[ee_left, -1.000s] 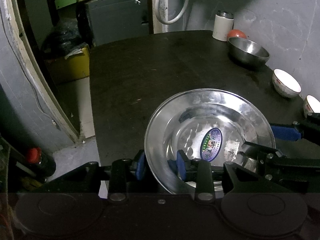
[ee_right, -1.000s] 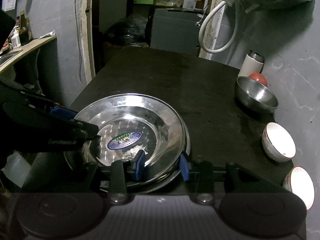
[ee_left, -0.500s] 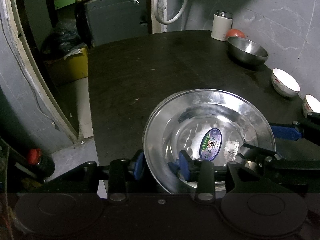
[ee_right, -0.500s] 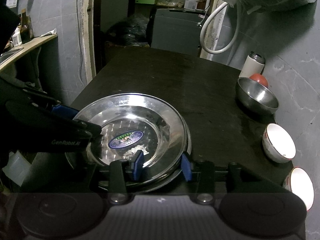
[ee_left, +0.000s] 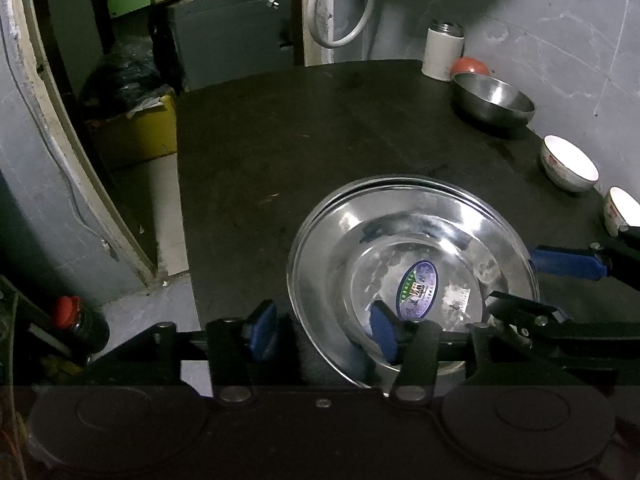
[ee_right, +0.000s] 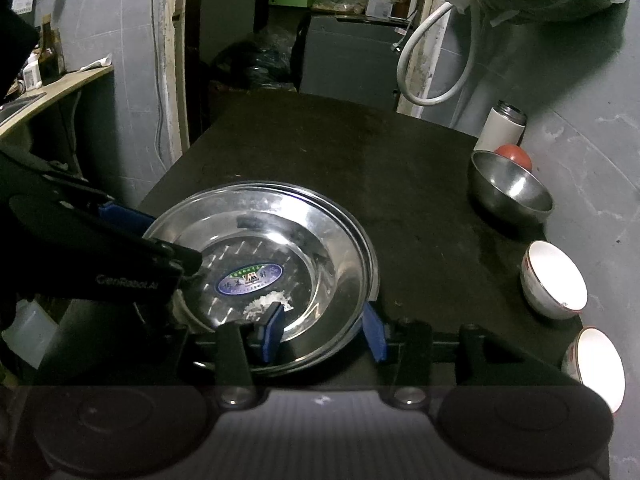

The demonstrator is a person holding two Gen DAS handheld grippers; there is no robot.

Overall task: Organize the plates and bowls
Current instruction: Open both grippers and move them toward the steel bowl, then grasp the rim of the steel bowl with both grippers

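A shiny steel plate (ee_left: 432, 240) (ee_right: 312, 240) with an oval sticker lies nested on another steel plate on the dark table, near its front left. My left gripper (ee_left: 324, 330) is open and straddles the plate's left rim. My right gripper (ee_right: 322, 330) is open and straddles the near right rim. A steel bowl (ee_left: 494, 102) (ee_right: 510, 192) and two white bowls (ee_left: 568, 162) (ee_right: 554, 278) stand along the right wall.
A white canister (ee_left: 442, 52) (ee_right: 502, 126) and a red round thing (ee_left: 470, 67) stand behind the steel bowl. The dark table (ee_left: 320, 128) is bare at the back. A yellow box (ee_left: 136, 132) is on the floor to the left.
Both grippers' jaws have widened around the plate's rim. The top plate has settled onto the lower one, whose far rim now shows.
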